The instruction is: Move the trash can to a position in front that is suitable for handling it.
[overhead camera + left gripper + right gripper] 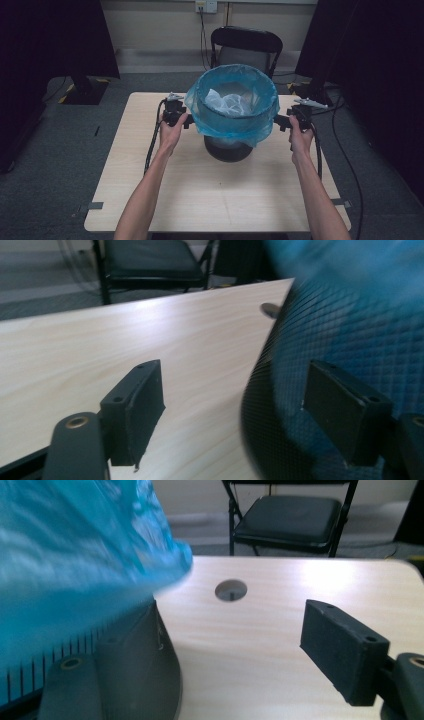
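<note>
A black mesh bin (229,148) lined with a blue plastic bag (235,120) stands on the middle of the light wood table (215,195). Crumpled white paper or plastic (227,102) lies inside the bag. My left gripper (188,120) is at the bin's left side, just under the bag's overhang, its jaws wide apart. In the left gripper view the mesh wall (330,340) curves behind the right jaw, and the left gripper (235,410) grips nothing. My right gripper (278,122) is at the bin's right side. The blue bag (75,555) hangs over the left jaw of the right gripper (240,655), which is open.
A black folding chair (245,47) stands behind the table's far edge. A round cable hole (231,590) is cut in the tabletop near the bin. Cables trail from both grippers down the table's sides. Dark curtains flank the room, with grey carpet around.
</note>
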A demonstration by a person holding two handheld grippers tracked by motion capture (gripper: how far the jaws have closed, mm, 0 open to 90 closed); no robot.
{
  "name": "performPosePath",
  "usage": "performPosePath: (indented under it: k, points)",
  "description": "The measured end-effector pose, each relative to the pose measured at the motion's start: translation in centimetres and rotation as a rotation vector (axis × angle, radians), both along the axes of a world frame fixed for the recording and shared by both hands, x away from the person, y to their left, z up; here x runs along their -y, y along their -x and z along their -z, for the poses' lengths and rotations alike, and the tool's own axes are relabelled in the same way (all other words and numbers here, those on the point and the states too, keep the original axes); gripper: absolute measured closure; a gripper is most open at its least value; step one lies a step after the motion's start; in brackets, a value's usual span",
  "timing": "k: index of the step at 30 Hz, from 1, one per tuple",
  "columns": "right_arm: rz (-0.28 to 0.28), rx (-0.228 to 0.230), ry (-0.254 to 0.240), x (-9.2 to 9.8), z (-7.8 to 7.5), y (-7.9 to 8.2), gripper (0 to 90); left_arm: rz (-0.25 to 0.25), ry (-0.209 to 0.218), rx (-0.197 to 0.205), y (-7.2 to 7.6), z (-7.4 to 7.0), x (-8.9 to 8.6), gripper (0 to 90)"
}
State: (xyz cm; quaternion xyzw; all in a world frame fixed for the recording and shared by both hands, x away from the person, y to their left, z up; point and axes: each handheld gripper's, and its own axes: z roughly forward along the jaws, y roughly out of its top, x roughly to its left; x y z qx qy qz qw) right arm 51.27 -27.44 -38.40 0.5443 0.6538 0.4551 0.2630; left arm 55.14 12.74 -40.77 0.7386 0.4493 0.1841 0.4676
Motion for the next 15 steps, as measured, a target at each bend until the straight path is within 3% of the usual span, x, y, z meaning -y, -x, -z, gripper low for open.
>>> performPosePath:
  k: [3, 6, 9, 11, 15]
  points:
    - [-0.03, 0.005, -0.02, -0.7, 0.0, -0.4, 25.2, 0.002, -0.02, 0.004, 0.0, -0.5, 0.6, 30.3]
    - [-0.041, 0.031, -0.022, -1.1, 0.0, -0.2, 36.1, 0.008, -0.015, -0.005, 0.2, -0.6, 0.7, 35.4]
    - [-0.063, 0.044, -0.023, -1.3, 0.1, 0.3, 47.6, 0.026, 0.043, -0.024, 0.5, -0.2, 0.5, 42.0]
    - [-0.077, 0.061, -0.024, -1.5, 0.2, 0.7, 53.2, 0.034, 0.05, -0.024, 0.9, -0.2, 0.2, 42.1]
    - [-0.124, 0.059, -0.026, -1.8, 0.1, 1.7, 52.4, 0.047, 0.063, -0.022, 1.9, 0.0, -0.5, 44.4]
